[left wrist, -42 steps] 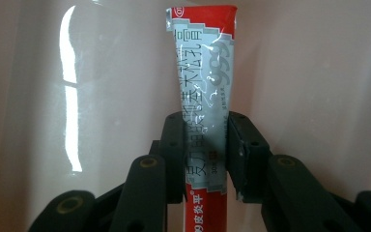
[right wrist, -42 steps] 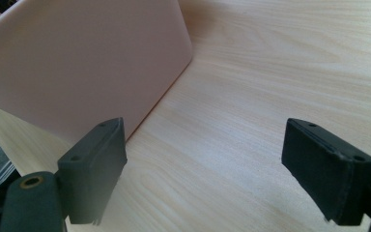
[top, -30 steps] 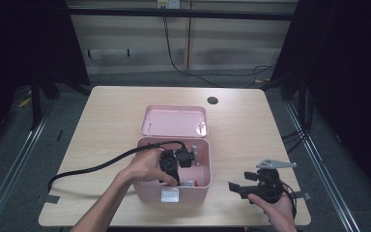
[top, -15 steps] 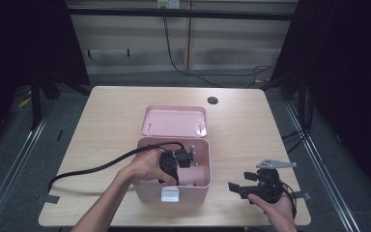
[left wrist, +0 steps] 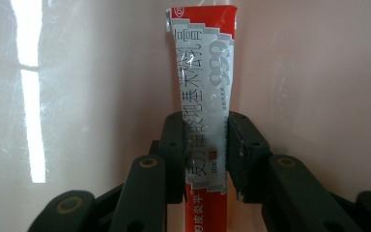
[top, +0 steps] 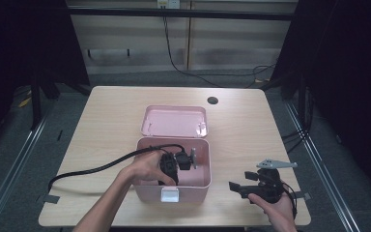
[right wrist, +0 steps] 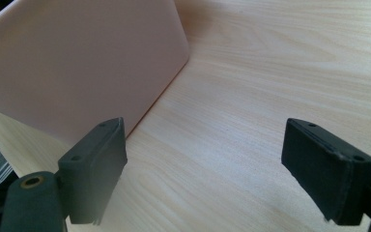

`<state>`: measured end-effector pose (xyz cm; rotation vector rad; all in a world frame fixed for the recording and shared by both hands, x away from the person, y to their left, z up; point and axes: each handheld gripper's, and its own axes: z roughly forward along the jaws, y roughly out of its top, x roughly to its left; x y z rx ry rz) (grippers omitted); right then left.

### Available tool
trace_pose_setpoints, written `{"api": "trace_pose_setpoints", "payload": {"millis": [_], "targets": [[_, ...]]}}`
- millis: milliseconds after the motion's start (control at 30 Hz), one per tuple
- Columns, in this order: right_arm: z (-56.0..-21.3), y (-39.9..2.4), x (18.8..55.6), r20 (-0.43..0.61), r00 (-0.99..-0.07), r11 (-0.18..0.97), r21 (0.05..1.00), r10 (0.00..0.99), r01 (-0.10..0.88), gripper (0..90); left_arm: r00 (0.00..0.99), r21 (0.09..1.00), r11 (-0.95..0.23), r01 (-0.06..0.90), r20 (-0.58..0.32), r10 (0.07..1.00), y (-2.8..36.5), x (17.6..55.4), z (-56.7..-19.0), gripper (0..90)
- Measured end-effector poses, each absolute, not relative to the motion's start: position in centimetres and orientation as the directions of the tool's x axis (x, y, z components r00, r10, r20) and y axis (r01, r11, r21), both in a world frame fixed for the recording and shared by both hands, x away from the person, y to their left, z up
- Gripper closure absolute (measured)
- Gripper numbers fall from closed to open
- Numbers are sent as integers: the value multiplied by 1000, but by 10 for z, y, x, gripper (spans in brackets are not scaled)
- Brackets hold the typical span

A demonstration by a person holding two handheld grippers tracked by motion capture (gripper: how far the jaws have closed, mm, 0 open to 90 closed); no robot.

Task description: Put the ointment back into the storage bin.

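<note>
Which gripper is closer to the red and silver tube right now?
Left. The left gripper is shut on the tube, inside the pink box. The right gripper sits open on the table, outside the box to its right.

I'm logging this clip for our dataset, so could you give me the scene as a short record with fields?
setting: wooden table
container: pink box, open, its lid lying behind it
left gripper: inside the box, shut on a red and silver tube
tube: printed with Chinese characters, crimped end away from the jaws
right gripper: open, nothing between its jaws, right of the box above the table
</note>
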<state>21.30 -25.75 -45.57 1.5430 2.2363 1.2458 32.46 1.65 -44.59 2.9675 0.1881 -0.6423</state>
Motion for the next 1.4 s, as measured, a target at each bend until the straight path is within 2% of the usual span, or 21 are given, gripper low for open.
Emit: {"api": "trace_pose_setpoints", "payload": {"millis": [200, 333, 733, 767, 900, 1067, 1133, 1400], "targets": [[-456, -257, 213, 310, -458, 129, 696, 833, 706, 160, 905, 44, -991, 127, -415, 98, 13, 325, -451, 700], [-456, -257, 213, 303, -461, 136, 698, 834, 703, 160, 899, 69, -991, 117, -430, 76, 14, 326, -449, 709], [-456, -257, 213, 302, -463, 138, 699, 833, 702, 160, 907, 78, -987, 139, -411, 96, 14, 324, -444, 678], [-456, -257, 213, 301, -464, 138, 699, 833, 702, 160, 905, 85, -983, 165, -410, 116, 16, 326, -440, 673], [-455, -257, 213, 301, -464, 137, 701, 833, 700, 160, 910, 93, -971, 219, -380, 169, 20, 329, -431, 639], [-455, -257, 213, 303, -461, 134, 700, 834, 702, 160, 920, 141, -963, 230, -354, 168, 25, 328, -421, 619], [-455, -257, 213, 303, -463, 135, 700, 833, 701, 160, 935, 158, -960, 231, -309, 175, 26, 325, -417, 597], [-455, -257, 213, 302, -463, 135, 701, 834, 701, 160, 944, 200, -950, 239, -279, 178, 35, 322, -402, 570]]}}
